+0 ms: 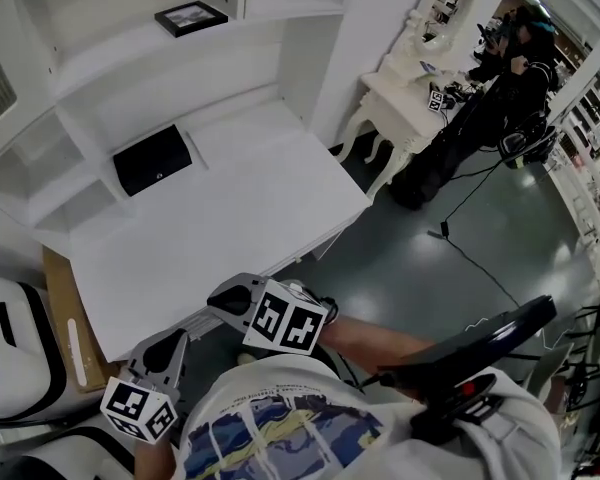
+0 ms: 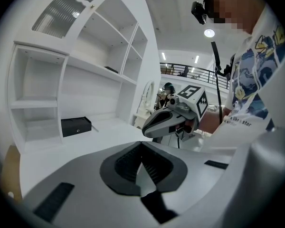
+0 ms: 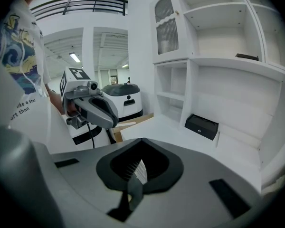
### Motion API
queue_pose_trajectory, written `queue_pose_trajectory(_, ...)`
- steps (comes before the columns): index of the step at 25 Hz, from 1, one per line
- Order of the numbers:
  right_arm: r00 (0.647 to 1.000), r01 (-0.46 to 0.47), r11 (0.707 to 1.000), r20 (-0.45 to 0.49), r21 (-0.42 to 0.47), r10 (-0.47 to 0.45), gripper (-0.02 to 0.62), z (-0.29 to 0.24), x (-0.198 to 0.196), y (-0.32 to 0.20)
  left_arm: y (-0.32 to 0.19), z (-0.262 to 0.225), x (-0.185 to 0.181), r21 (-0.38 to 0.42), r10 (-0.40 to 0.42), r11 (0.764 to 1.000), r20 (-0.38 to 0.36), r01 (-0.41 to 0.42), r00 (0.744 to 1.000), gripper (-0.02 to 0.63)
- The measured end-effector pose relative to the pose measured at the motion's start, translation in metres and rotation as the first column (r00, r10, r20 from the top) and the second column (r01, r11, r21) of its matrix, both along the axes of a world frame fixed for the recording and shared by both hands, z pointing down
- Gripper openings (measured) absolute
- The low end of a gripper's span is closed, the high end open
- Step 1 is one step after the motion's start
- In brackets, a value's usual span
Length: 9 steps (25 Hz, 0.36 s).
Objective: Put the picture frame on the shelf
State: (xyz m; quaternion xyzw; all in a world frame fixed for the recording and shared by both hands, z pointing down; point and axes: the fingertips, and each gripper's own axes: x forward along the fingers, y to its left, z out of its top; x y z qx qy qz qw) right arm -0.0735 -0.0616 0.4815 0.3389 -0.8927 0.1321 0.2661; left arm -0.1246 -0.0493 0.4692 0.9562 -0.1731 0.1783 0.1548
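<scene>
Picture frame (image 1: pixel 190 16) lies flat on the upper shelf (image 1: pixel 110 53) of the white hutch, near the upright divider and well apart from both tools, so the placing looks done. Small dark rectangular frame, thin moulded border, pale grey print inside. Cannot tell whether it is glazed. Judged light and stiff, with hard, smooth edges likely to slip under a weak pinch. If it has a pane, it would be fragile at the face. Best taken across one side rail or at a corner, with the pads on the border and off the picture. Lying flat, it offers only a thin edge, so it would need tipping or sliding to the shelf lip first. Left tool (image 1: pixel 168 338) is pressed together with nothing between the ribbed pads, held low by the person's body past the bench (image 1: pixel 240 208) edge. Right tool (image 1: pixel 220 301) is likewise closed and empty, just beside the left one. Bench and hutch are smooth matte white board with square-edged compartments. A black box (image 1: pixel 152 160), matte with a small silver catch, sits on the bench at the back.
</scene>
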Motion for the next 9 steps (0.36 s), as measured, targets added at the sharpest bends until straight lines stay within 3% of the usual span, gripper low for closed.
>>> queue_pose_trajectory(9, 0.999, -0.040, 0.999, 0.004, -0.015, 0.040, 0.025, 0.007, 0.022, 0.005, 0.003, 0.010, 0.018, -0.023, 0.036, 0.999, 0.014, -0.035, 0.999, 0.012)
